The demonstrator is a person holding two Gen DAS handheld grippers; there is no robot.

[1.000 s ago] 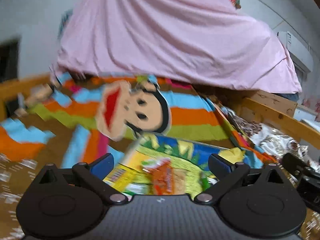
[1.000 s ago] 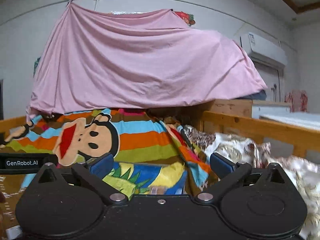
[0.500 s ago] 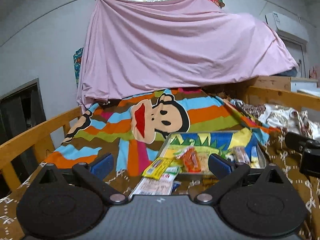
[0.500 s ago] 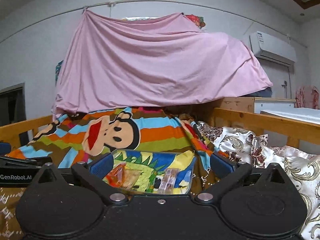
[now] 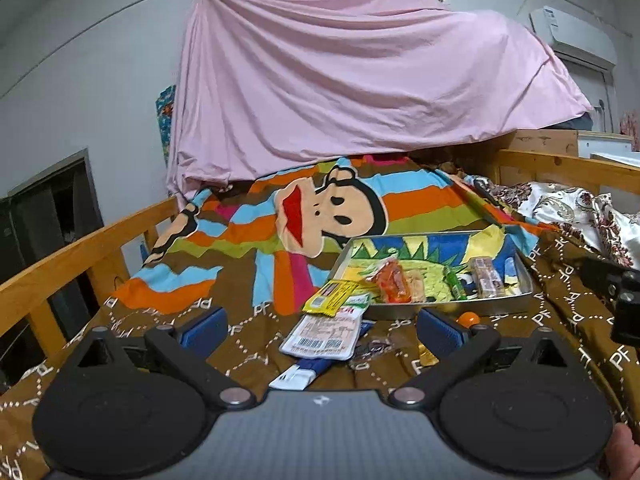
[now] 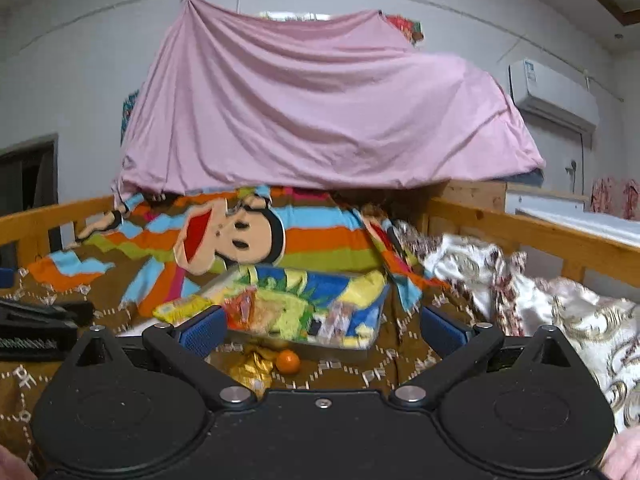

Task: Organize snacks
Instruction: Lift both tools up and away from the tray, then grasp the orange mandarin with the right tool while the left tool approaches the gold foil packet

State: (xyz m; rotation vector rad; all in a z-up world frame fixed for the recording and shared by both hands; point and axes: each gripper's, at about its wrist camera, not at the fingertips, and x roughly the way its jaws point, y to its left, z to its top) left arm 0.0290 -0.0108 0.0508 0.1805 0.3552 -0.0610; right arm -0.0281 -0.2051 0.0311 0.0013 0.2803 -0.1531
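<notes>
metal tray holding snacks, both tongs gaping, empty

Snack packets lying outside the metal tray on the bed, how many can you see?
3 clearly: a yellow packet propped on the tray rim, a white barcode packet below it, a gold wrapper beside the orange ball. Others may be hidden underneath.

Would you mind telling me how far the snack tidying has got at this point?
Partly done: the metal tray already holds an orange packet, a green stick and a brown bar. Nothing is in hand; the left tongs and right tongs both hang open and empty. Left outside on the brown blanket: a yellow packet, a white packet, a gold wrapper and a small orange ball.
</notes>
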